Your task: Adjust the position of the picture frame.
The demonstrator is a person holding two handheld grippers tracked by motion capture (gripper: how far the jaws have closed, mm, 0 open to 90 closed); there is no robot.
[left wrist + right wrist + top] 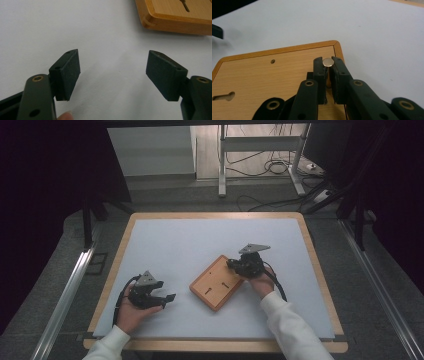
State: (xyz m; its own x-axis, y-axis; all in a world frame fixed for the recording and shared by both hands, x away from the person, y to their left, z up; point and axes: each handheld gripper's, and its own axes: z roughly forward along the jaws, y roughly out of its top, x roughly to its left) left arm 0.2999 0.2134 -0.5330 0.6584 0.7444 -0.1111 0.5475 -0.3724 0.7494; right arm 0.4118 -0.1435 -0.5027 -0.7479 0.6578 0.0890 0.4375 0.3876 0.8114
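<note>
In the high view, the right gripper (239, 266) sits over the far corner of a flat rectangular wooden board with rounded corners (216, 283), which lies at an angle near the middle of the pale grey table mat (190, 240). Its jaw tips are hidden under its own body. The left gripper (161, 298) rests well left of the board with its jaws spread and nothing between them. Beyond the wood-edged table (320, 285) lie a grey floor, tangled cables (270, 167) and a white metal stand leg (222, 160); both sides are dark.

In the left gripper view, the board is cut off by the top edge.

In the right gripper view, the jaws pinch a small round silvery pin (327, 62) standing above the board; its lower end is hidden between the pads.
</note>
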